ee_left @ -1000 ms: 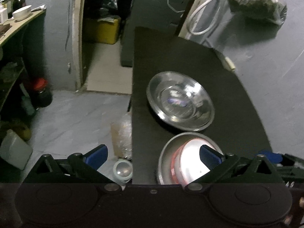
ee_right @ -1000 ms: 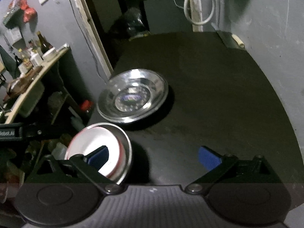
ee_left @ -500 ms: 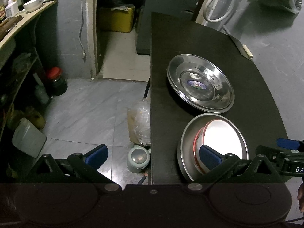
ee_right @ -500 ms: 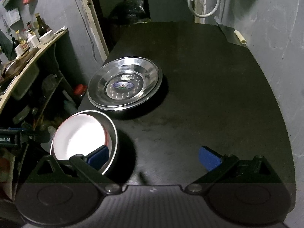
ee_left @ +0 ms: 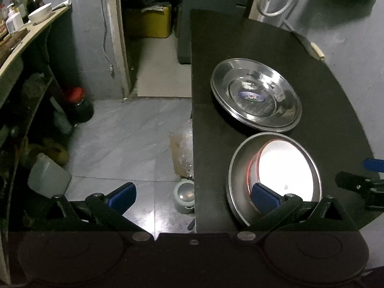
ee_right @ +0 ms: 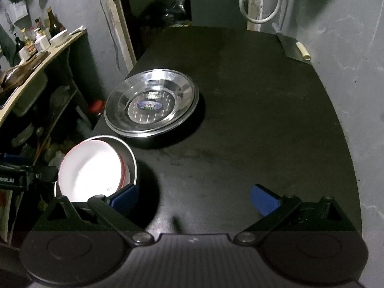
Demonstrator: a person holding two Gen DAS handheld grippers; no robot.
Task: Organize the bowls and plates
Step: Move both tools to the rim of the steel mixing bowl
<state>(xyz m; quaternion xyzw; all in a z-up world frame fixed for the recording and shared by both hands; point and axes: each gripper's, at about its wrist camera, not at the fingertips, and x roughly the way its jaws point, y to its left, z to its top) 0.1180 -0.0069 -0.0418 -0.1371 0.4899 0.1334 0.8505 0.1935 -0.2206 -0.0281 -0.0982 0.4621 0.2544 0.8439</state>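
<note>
A dark, dim room with grey walls is holding a black table (ee_right: 252, 110) that is pushed up against the wall on its right side. Two groups of dishes are sitting near the table's left edge. A stack of shiny steel plates (ee_left: 255, 97) (ee_right: 151, 102), with a blue sticker in the middle of the top one, is lying flat a bit farther along that edge. Just in front of it, close to the near left corner, a steel bowl (ee_left: 236, 182) (ee_right: 131, 160) is sitting with a white bowl (ee_left: 286, 170) (ee_right: 91, 170) inside it; the white bowl is showing a red rim and is leaning to one side. The steel bowl and the plates are lying very close together, but it is hard to tell if they are touching. The left gripper (ee_left: 193, 193) is hanging over the table's left edge with its blue fingers spread wide, holding nothing; its right finger is sitting over the bowls and its left finger is over the tiled floor (ee_left: 124, 144). The right gripper (ee_right: 193, 195) is hanging over the near part of the table, also spread wide and holding nothing, with its left finger right by the steel bowl's rim. A shelf (ee_right: 36, 57) with bottles and a small white bowl is standing off to the left, and a white hose (ee_right: 260, 2) is hanging on the far wall.
</note>
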